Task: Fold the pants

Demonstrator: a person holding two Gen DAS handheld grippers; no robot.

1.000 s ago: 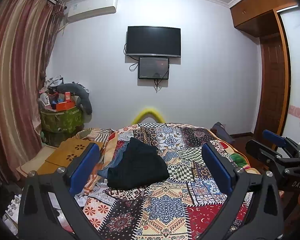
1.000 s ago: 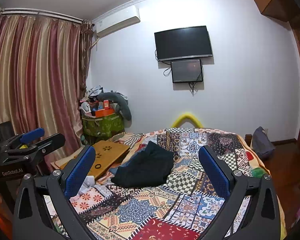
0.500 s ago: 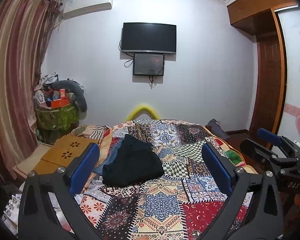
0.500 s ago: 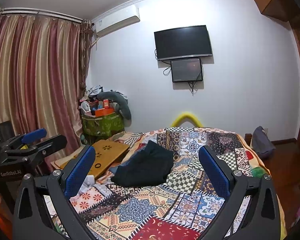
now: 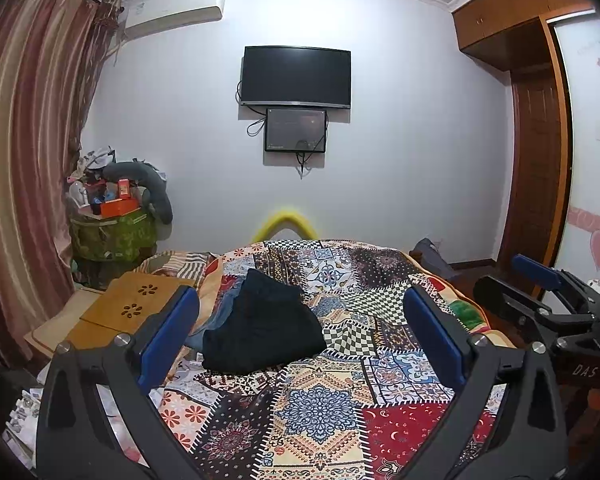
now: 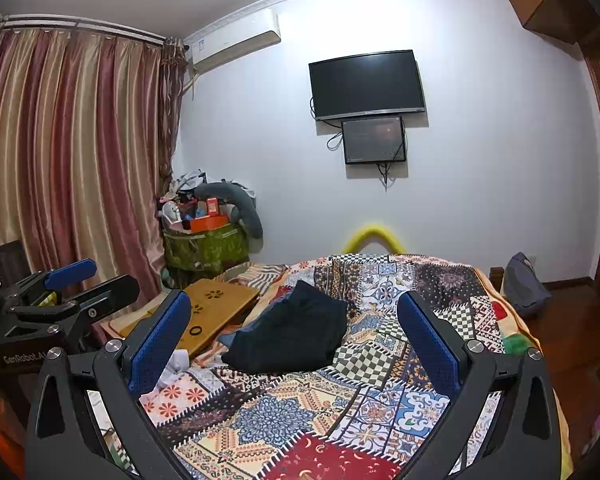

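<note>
1. On the patchwork quilt the dark pants lie in a compact mound toward the far left side, with blue cloth showing beneath the mound's left edge.
2. Both tools hover well short of it: the left gripper and the right gripper have their jaws spread wide, grasping nothing.
3. The heap fits either a loosely bunched garment awaiting folding or a rough fold already laid; its layers cannot be read from here.
4. Whichever it is, a good grasp pinches only the dark fabric, at an edge, well clear of the blue cloth.
5. Quilt folds could snag low fingertips.
</note>
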